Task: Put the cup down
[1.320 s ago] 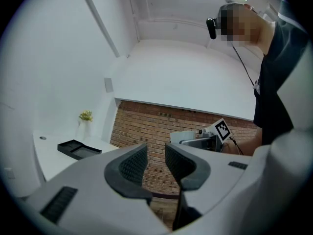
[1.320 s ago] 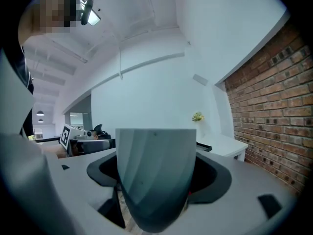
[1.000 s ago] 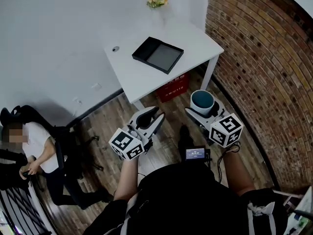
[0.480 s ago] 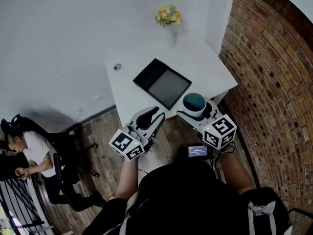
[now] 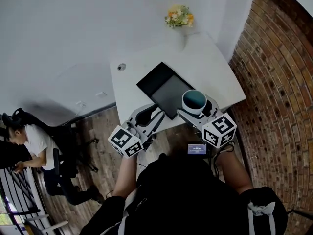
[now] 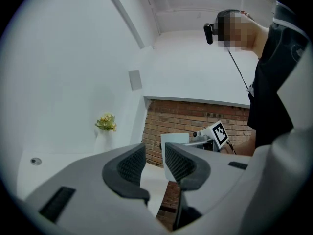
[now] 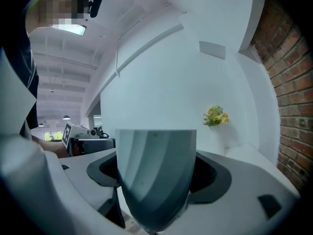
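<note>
A pale cup with a teal inside (image 5: pixel 194 101) sits upright between the jaws of my right gripper (image 5: pixel 195 109), which is shut on it. In the head view the cup hangs over the front edge of the white table (image 5: pixel 215 77), beside the near corner of a black tray (image 5: pixel 165 88). In the right gripper view the cup (image 7: pixel 155 175) fills the gap of the right gripper (image 7: pixel 156 177). My left gripper (image 5: pixel 150 117) is level at the table's front edge. Its pads stand a little apart with nothing between them in the left gripper view (image 6: pixel 152 163), where the cup (image 6: pixel 173 138) shows beyond.
A white vase of yellow flowers (image 5: pixel 179 16) stands at the table's back, and a small round fitting (image 5: pixel 121 67) at its left corner. A brick wall (image 5: pixel 281 82) runs close along the right. A seated person (image 5: pixel 34 142) and a chair are at the far left.
Both grippers have come forward from over the wooden floor to the table's front edge. The cup has travelled with the right gripper, still held.
</note>
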Action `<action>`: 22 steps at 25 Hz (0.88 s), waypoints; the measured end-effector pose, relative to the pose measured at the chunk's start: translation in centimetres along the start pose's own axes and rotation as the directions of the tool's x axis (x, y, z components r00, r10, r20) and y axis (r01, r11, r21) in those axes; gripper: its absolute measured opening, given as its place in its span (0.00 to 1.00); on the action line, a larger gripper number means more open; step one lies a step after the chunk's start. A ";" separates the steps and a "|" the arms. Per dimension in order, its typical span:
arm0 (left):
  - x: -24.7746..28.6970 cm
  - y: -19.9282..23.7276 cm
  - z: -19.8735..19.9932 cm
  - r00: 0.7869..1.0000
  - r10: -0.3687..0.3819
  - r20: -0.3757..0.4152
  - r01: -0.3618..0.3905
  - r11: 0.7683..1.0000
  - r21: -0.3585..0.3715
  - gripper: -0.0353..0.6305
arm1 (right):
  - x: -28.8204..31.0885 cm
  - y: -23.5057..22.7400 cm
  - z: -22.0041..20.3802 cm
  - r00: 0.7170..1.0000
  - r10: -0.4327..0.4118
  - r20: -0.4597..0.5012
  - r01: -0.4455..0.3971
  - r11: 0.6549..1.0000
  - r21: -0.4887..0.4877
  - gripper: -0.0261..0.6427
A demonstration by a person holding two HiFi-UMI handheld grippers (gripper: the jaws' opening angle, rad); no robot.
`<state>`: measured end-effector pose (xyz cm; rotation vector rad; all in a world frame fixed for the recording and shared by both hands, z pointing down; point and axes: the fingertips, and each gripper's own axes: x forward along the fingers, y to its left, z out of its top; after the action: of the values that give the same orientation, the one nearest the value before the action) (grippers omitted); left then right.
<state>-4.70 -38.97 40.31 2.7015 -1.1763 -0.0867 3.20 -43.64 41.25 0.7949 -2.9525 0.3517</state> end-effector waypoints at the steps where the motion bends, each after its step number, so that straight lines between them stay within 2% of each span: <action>1: 0.1 0.4 0.0 1.000 0.002 -0.004 -0.002 1.000 0.000 0.24 | 0.3 -0.1 0.1 1.000 0.004 0.000 -0.004 1.000 -0.005 0.63; 13: -1.3 3.3 0.5 1.000 0.005 0.005 -0.005 1.000 -0.009 0.24 | 4.2 0.8 1.0 1.000 0.015 -0.005 -0.015 1.000 -0.018 0.63; 22: -2.6 3.8 0.6 1.000 0.011 0.018 -0.011 1.000 -0.014 0.24 | 4.6 1.6 1.0 1.000 0.001 -0.009 -0.002 1.000 -0.024 0.63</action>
<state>-9.29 -39.65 40.38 2.6873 -1.1914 -0.1177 -1.58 -44.79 40.50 0.7862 -2.9430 0.3178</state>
